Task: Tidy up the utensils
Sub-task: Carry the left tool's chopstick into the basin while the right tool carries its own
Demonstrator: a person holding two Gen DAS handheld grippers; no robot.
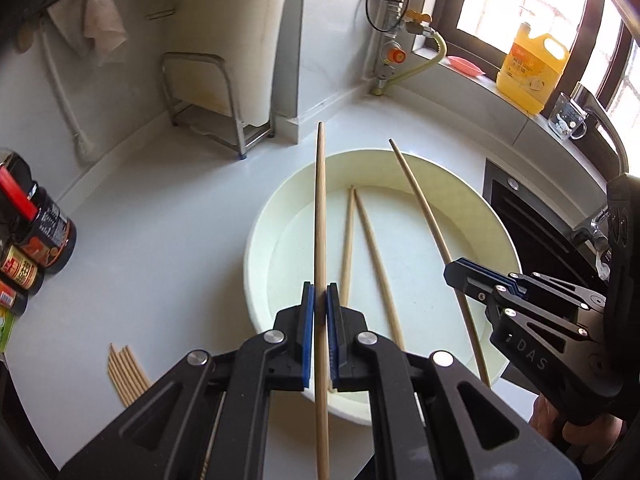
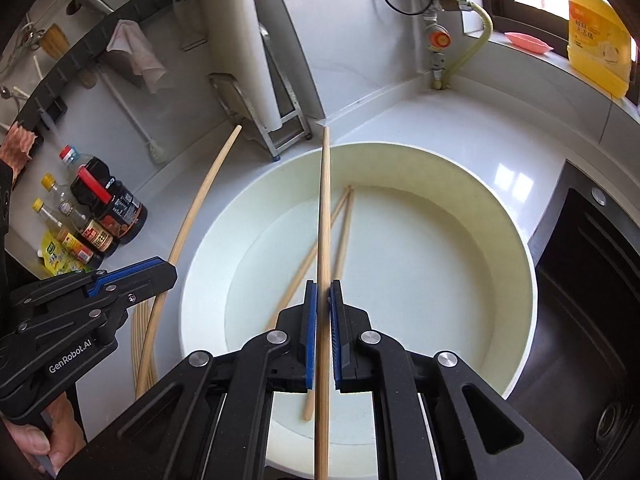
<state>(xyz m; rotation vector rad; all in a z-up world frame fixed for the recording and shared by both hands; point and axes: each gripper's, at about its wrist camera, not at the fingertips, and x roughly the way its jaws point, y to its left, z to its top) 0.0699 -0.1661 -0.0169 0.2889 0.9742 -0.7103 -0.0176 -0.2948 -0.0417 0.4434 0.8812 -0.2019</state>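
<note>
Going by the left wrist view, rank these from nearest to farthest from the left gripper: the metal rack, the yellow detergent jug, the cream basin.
1. Cream basin, directly below and ahead of the left gripper.
2. Metal rack, farther back on the left, by the wall.
3. Yellow detergent jug, farthest, on the windowsill at the right.

Left gripper [image 1: 319,300] and right gripper [image 2: 323,300] both clamped, side by side

**Chopsticks: position & state**

Two wooden chopsticks [image 1: 362,256] lie crossed inside basin [image 1: 420,168], tips touching. One chopstick [image 1: 320,216] clamped in left hand-held gripper [image 1: 320,300]; another [image 2: 325,216] in right hand-held gripper [image 2: 323,300]. Bundle [image 1: 126,372] on table, left of basin.
</note>
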